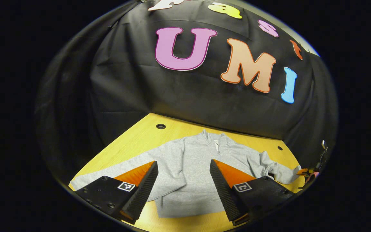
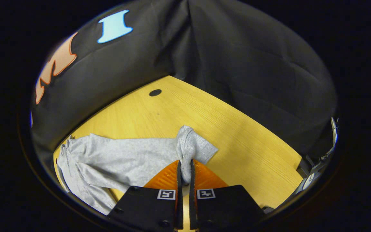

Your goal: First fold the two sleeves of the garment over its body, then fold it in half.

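Sweatshirt [image 1: 188, 174] lies flat on the bench [image 2: 237, 135]; right tool [image 2: 185, 175] pinches one sleeve cuff [image 2: 190, 149] near the bench's edge, left tool [image 1: 184, 183] wide above the body.

We see the wooden surface [image 1: 134, 138] bare on both sides of the grey garment [image 1: 188, 167], open for a pass along its left edge and behind the collar. The black cloth wall [image 1: 188, 96] closes the back and both sides, hanging down to the surface. In the right gripper view, bare wood lies open to the right of the sleeve end [image 2: 192, 145], which bunches up between the right hand-held gripper [image 2: 185, 169] fingers. The left hand-held gripper [image 1: 184, 174] stands wide apart above the garment's body.
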The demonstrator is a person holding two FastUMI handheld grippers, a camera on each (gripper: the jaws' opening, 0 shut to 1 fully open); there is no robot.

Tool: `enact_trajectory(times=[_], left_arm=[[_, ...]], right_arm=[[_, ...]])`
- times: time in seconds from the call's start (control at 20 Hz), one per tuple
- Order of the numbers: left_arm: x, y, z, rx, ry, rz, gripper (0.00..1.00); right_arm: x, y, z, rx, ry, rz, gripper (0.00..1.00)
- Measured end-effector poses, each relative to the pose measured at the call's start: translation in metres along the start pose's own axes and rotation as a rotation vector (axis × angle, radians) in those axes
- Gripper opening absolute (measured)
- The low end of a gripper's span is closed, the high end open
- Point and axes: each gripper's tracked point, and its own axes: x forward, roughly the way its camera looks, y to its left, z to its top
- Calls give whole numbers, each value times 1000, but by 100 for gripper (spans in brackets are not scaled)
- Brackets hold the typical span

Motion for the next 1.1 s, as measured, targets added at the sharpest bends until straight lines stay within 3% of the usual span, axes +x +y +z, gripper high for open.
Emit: enact_trajectory(times=[0.5, 0.85, 1.1], left_arm=[[-16, 24, -10, -3, 5, 20, 94], [-31, 59, -24, -10, 26, 73, 94], [-45, 90, -34, -59, 34, 134, 94]], right_arm=[[-63, 184, 2, -148, -38, 306, 10], [-115, 287, -12, -181, -44, 506, 10], [-154, 386, -29, -225, -46, 675, 10]])
